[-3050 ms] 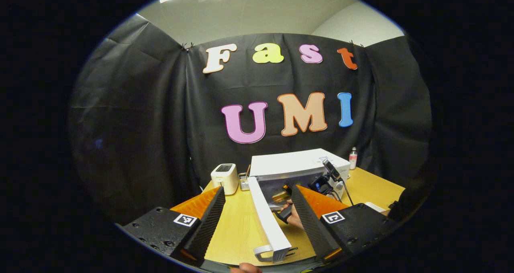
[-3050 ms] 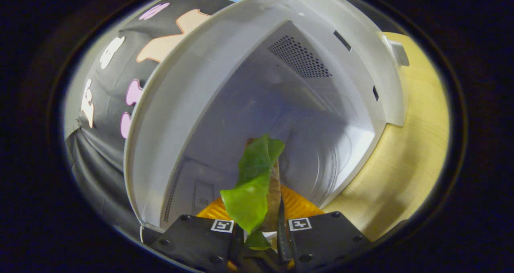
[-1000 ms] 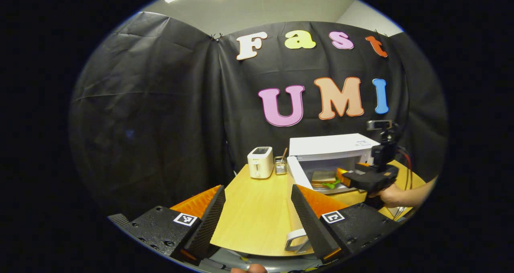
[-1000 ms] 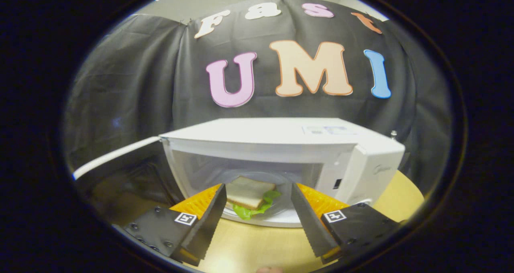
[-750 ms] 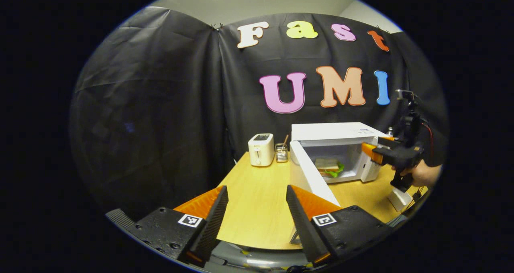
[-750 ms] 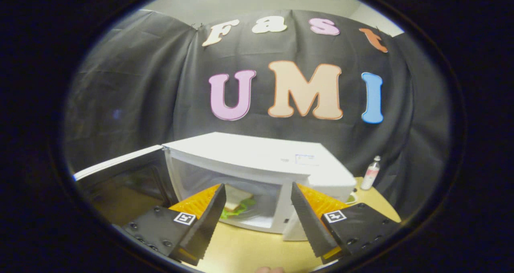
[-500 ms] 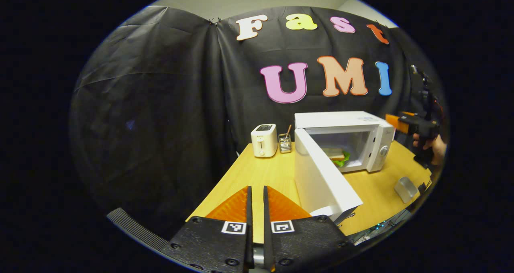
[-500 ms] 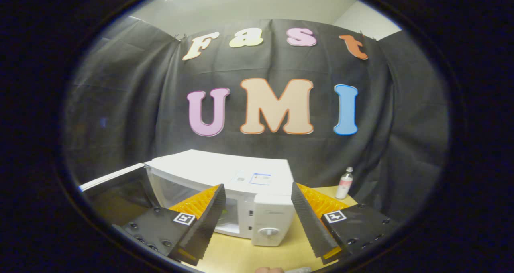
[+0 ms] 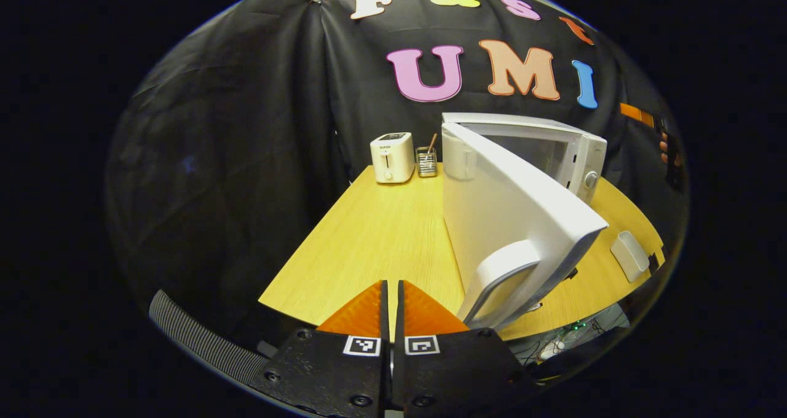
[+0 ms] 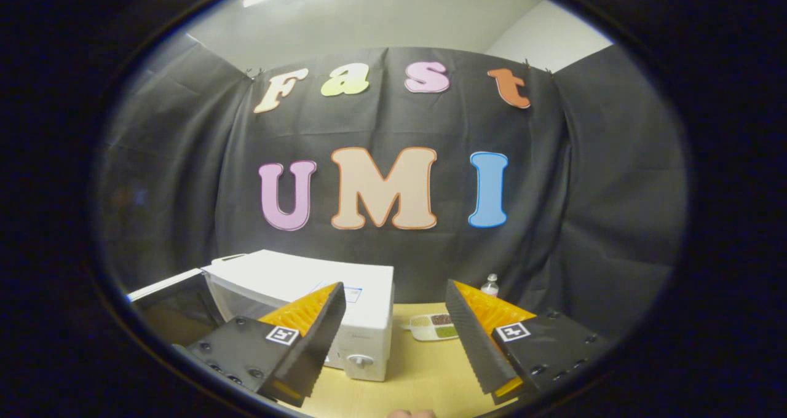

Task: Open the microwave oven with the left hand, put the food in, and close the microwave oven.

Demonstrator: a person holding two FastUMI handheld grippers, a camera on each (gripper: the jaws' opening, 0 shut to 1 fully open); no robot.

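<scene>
Black cloth hung behind a pale wooden worktop (image 9: 381, 233), with a strip of ceiling light above it in the right gripper view.

At the back of the worktop stood the white microwave oven (image 9: 553, 144), its control knob on the right end of the front. Its door (image 9: 510, 221) was swung out towards the near edge, partly open, hinged on the left side, with a broad curved handle (image 9: 501, 276) at its free edge. From the left gripper view the door hid most of the cavity, so I could not see the food from there. In the right gripper view the microwave oven (image 10: 344, 307) sat low and left, the edge of the door (image 10: 166, 283) showing as a thin white line.

The left hand-held gripper (image 9: 391, 295) was closed down to a narrow slit, fingers almost together, holding nothing; it sat just beside the door's handle, and whether it touched the door I could not tell. The right hand-held gripper (image 10: 393, 319) was spread wide and empty, held up above the worktop with the microwave oven's right end behind its left finger.

Left of the microwave oven stood a white toaster (image 9: 392, 157) and, between them, a small wire holder (image 9: 425, 160) with a stick in it. A flat white block (image 9: 630, 255) lay near the worktop's right edge. A small bottle (image 10: 489, 284) and a shallow dish (image 10: 433, 326) sat behind the right hand-held gripper's fingers.
</scene>
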